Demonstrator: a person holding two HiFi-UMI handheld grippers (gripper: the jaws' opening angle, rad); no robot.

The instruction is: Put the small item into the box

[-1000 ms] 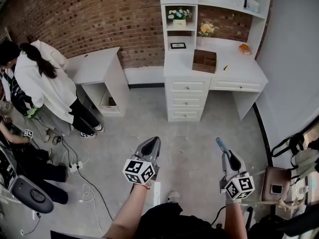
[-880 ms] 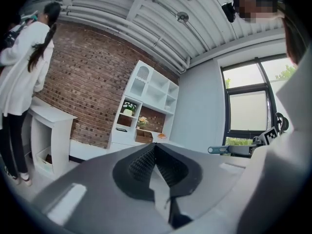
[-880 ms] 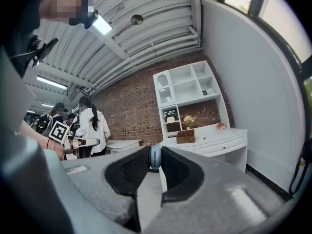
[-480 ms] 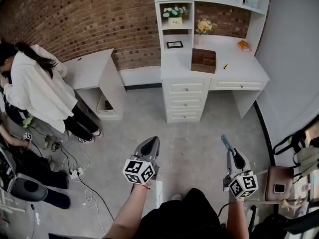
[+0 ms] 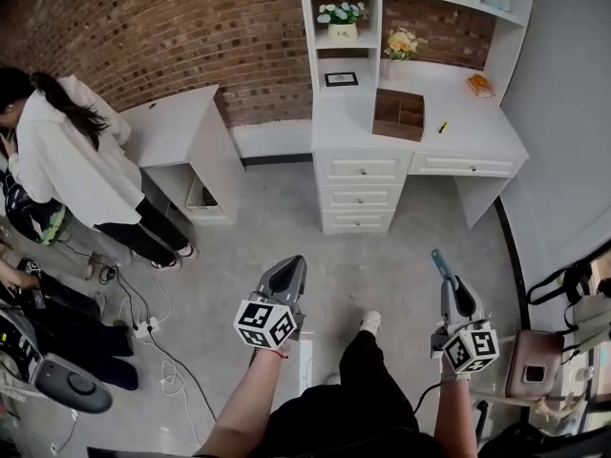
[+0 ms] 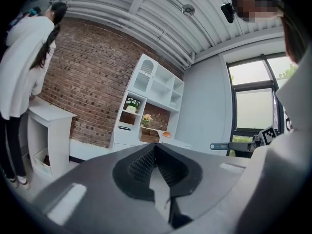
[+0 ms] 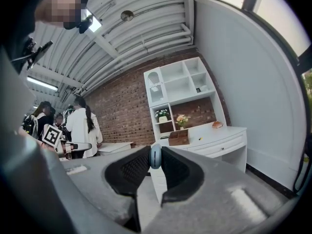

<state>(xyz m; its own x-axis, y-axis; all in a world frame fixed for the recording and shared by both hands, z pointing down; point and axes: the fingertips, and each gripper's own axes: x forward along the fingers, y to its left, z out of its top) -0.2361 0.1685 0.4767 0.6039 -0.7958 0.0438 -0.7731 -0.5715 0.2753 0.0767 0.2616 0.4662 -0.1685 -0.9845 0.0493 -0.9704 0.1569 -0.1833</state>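
A brown wooden box (image 5: 399,114) with open compartments stands on the white desk (image 5: 487,146) far ahead. My right gripper (image 5: 449,282) is held over the floor at lower right, shut on a small light-blue item (image 5: 439,260) that sticks out past its tips. The right gripper view shows that blue item (image 7: 155,156) pinched between the jaws, with the box (image 7: 179,137) beyond. Lower left of centre, my left gripper (image 5: 291,265) is shut with nothing in it. Its own view shows the closed left gripper (image 6: 155,147) and the distant box (image 6: 149,135).
A person in a white top (image 5: 67,165) stands at the left by a low white cabinet (image 5: 186,132). Cables and a power strip (image 5: 143,327) lie on the floor at left. A small yellow thing (image 5: 443,127) and an orange thing (image 5: 480,84) lie on the desk. A stool (image 5: 530,365) stands at right.
The view has drifted, and the desk now sits a little further right. A foot has stepped forward between the grippers. The right gripper has shifted slightly right and down, still holding the blue item.
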